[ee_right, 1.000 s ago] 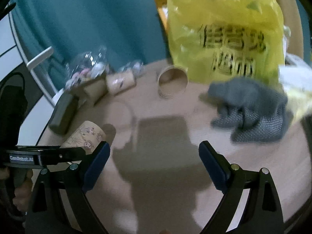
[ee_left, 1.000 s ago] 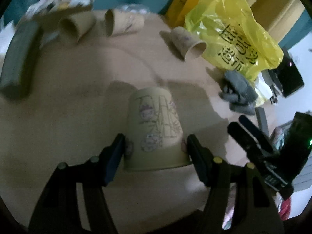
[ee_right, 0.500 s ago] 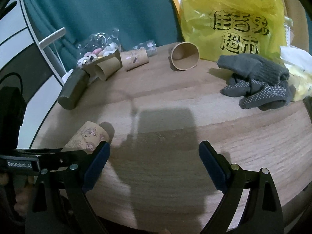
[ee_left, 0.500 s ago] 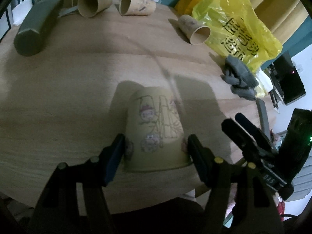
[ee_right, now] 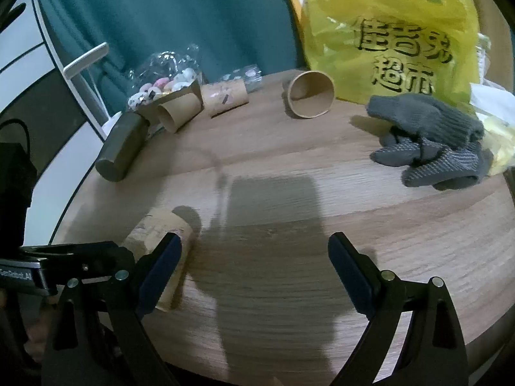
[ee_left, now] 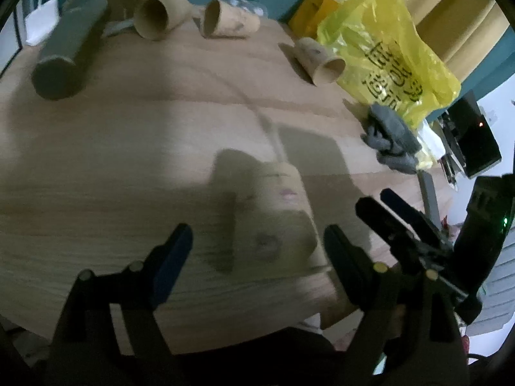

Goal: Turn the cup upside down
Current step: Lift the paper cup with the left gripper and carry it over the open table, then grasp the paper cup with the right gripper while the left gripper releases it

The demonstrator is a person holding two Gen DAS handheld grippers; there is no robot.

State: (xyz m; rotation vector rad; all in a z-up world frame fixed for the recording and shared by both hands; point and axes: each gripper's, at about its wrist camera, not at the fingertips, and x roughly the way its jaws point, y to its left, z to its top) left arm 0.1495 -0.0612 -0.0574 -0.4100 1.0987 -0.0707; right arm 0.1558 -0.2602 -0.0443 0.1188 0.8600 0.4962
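A paper cup [ee_left: 273, 222] with cartoon drawings stands upside down, rim on the wooden table [ee_left: 128, 148], near its front edge. It looks blurred. My left gripper [ee_left: 257, 254] is open, with a gap between each finger and the cup. The cup also shows in the right wrist view [ee_right: 161, 241], behind my right gripper's left finger. My right gripper [ee_right: 252, 263] is open and empty over the table to the cup's right.
Three more paper cups lie on their sides at the back [ee_right: 310, 95] [ee_right: 225, 98] [ee_right: 178, 114]. A dark green cylinder [ee_right: 120, 146] lies at the left, grey gloves [ee_right: 428, 138] and a yellow plastic bag [ee_right: 386, 32] at the right, a bag of sweets [ee_right: 164, 80] behind.
My left gripper has opened and let go of the cup, which now stands free on the table. The right gripper has stayed open and drawn back a little.
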